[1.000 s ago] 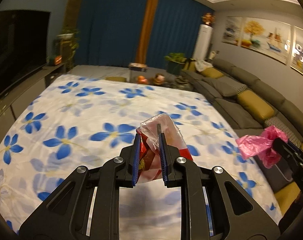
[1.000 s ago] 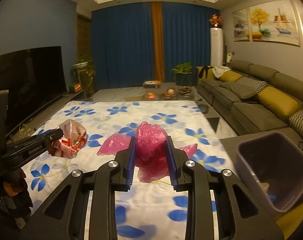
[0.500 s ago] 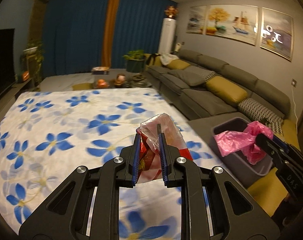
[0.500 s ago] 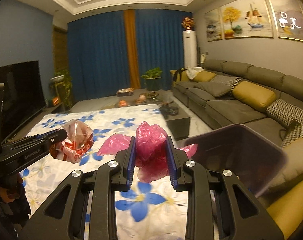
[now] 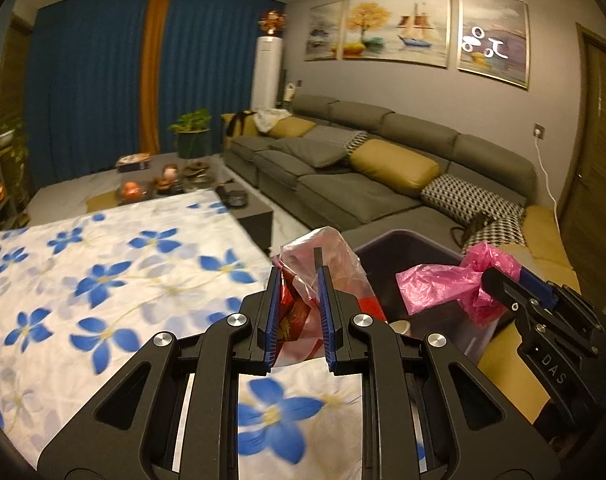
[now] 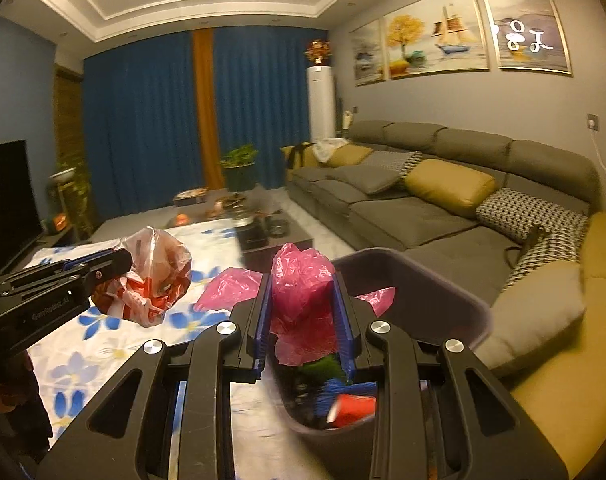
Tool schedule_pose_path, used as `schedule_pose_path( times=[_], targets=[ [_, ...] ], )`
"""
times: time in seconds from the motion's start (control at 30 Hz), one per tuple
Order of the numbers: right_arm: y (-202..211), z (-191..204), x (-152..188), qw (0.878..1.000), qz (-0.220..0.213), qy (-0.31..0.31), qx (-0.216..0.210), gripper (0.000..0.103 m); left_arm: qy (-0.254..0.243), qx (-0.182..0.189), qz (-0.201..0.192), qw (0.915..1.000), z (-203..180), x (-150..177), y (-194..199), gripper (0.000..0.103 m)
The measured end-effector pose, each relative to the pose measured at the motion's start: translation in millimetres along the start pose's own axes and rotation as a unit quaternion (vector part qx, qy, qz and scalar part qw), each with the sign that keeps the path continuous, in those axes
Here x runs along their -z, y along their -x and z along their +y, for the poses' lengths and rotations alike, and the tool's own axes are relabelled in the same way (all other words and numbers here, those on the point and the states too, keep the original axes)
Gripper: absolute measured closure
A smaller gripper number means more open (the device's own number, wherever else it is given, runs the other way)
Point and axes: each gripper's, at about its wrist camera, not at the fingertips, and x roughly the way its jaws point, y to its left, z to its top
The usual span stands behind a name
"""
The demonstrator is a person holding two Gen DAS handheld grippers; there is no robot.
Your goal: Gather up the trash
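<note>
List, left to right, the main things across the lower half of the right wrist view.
Black left gripper → crumpled red-and-clear plastic wrapper → crumpled pink plastic bag between the right gripper's blue fingers → dark plastic bin → mustard sofa cushion.

The bin (image 6: pixel 455 300) stands between the cloth-covered desk (image 5: pixel 103 280) on its left and the sofa (image 5: pixel 383 184) on its right, with trash (image 6: pixel 351 406) inside it

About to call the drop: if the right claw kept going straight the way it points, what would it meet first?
Most likely the dark bin: the right claw, shut on the pink bag, points slightly down over its open top, so the far wall or the trash inside comes first. Depth is uncertain.
</note>
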Motion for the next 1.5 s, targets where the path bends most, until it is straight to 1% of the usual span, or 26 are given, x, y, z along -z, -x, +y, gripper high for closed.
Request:
schedule_pose_path(
  times=[0.17,0.27,0.53,0.63,0.8,1.0,1.1,1.17,1.2,1.27,1.3,1.37,1.43,1.47,1.5],
  targets=[
    [-1,-26,-3,1.0,-0.008,-0.012,0.027,0.074,-0.014,0.021,0.001,0.9997,-27,-7,-17,0.086],
    [-3,-35,-4,0.999,-0.012,-0.02,0.037,0.074,-0.021,0.033,0.002,0.9993,-40,-9,-28,0.086],
    [-13,-51,-3,0.998,-0.013,-0.029,0.048,0.074,-0.031,0.053,0.012,0.998,-61,-6,-54,0.085],
    [-17,-53,-5,0.998,-0.013,-0.032,0.05,0.073,-0.028,0.059,0.015,0.9977,-65,-5,-61,0.085],
    [-16,-42,-1,0.998,-0.017,-0.034,0.05,0.072,-0.024,0.065,0.017,0.9975,-66,-5,-71,0.084],
    [-23,-45,-4,0.998,-0.017,-0.037,0.051,0.072,-0.018,0.074,0.02,0.9969,-68,-5,-82,0.083],
    [-23,-47,-4,0.998,-0.018,-0.039,0.052,0.066,-0.018,0.081,0.021,0.9963,-68,-3,-87,0.074],
    [-24,-48,-4,0.998,-0.018,-0.042,0.05,0.057,-0.018,0.082,0.023,0.9962,-66,-2,-90,0.054],
    [-24,-48,-4,0.998,-0.019,-0.042,0.051,0.053,-0.018,0.081,0.022,0.9963,-65,-3,-91,0.05],
    [-22,-48,-5,0.997,-0.021,-0.042,0.054,0.052,-0.016,0.067,0.018,0.9975,-62,-2,-90,0.04],
    [-22,-49,-5,0.997,-0.021,-0.042,0.055,0.051,-0.013,0.06,0.017,0.998,-59,-1,-90,0.037],
    [-21,-50,-5,0.997,-0.02,-0.044,0.057,0.047,-0.008,0.05,0.017,0.9985,-54,0,-88,0.031],
    [-16,-49,-5,0.997,-0.022,-0.046,0.059,0.035,-0.01,0.036,0.016,0.9992,-50,1,-85,0.026],
    [-15,-49,-4,0.997,-0.022,-0.046,0.059,0.033,-0.012,0.027,0.015,0.9995,-48,2,-82,0.023],
    [-13,-49,-5,0.997,-0.021,-0.047,0.06,0.027,-0.012,0.02,0.015,0.9996,-45,4,-78,0.022]
  ],
)
